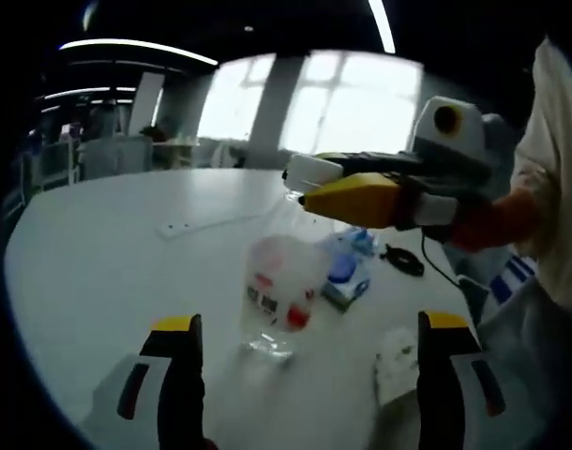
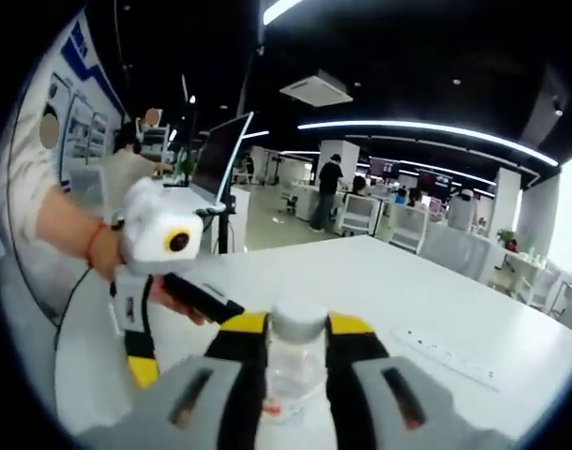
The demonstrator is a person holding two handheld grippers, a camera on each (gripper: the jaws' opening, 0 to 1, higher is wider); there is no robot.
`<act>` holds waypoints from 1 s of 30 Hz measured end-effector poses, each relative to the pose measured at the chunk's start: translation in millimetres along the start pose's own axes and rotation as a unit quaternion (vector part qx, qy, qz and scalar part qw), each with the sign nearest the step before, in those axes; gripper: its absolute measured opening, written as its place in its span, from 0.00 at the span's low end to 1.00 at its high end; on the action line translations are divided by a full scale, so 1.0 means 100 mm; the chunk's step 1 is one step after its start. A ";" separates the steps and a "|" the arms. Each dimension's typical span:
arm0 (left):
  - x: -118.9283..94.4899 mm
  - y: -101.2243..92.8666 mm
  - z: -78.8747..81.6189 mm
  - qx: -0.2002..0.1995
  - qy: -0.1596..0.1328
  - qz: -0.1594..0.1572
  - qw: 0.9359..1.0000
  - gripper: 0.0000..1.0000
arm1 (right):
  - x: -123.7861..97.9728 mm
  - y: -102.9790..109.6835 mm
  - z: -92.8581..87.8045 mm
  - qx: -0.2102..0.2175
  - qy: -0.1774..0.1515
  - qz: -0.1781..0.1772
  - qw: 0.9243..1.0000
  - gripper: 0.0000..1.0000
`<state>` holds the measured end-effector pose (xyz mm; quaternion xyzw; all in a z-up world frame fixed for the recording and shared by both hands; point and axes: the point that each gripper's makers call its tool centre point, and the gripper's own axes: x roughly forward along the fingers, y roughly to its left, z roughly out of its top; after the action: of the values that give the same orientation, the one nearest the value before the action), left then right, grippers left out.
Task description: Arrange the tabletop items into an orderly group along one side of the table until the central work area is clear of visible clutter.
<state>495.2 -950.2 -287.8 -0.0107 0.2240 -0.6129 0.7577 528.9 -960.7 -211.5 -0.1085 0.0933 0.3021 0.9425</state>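
A clear plastic bottle (image 1: 281, 281) with a red and white label stands on the white table (image 1: 108, 244), slightly tilted. My right gripper (image 1: 309, 187) comes in from the right in the left gripper view and holds the bottle by its top. In the right gripper view its yellow-tipped jaws (image 2: 298, 328) are shut on the bottle's white cap (image 2: 298, 322). My left gripper (image 1: 309, 375) is open just in front of the bottle, with nothing between its jaws. It also appears as the left gripper (image 2: 173, 333) at the left of the right gripper view, held by a hand.
A blue and white packet (image 1: 347, 277) lies just right of the bottle, with a black cable (image 1: 403, 261) behind it. A white paper (image 1: 398, 361) lies near my right jaw. A white power strip (image 1: 178, 228) lies farther back on the table. A person's sleeve is at the right.
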 end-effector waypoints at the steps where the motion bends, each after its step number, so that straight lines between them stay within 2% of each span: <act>1: -0.01 -0.01 -0.01 0.000 0.000 0.002 1.000 0.91 | 0.00 0.00 0.00 0.001 0.000 -0.001 1.000 0.20; 21: -0.08 -0.03 0.02 -0.003 -0.012 0.010 1.000 0.87 | 0.02 0.00 0.00 0.011 0.005 0.005 1.000 0.21; 30: -0.09 -0.02 0.02 -0.003 -0.013 0.012 1.000 0.86 | 0.02 -0.01 0.00 0.017 0.007 0.002 1.000 0.25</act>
<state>492.6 -943.2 -282.9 -0.0181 0.2165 -0.6031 0.7675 531.6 -960.4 -212.1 -0.0943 0.1049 0.3021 0.9428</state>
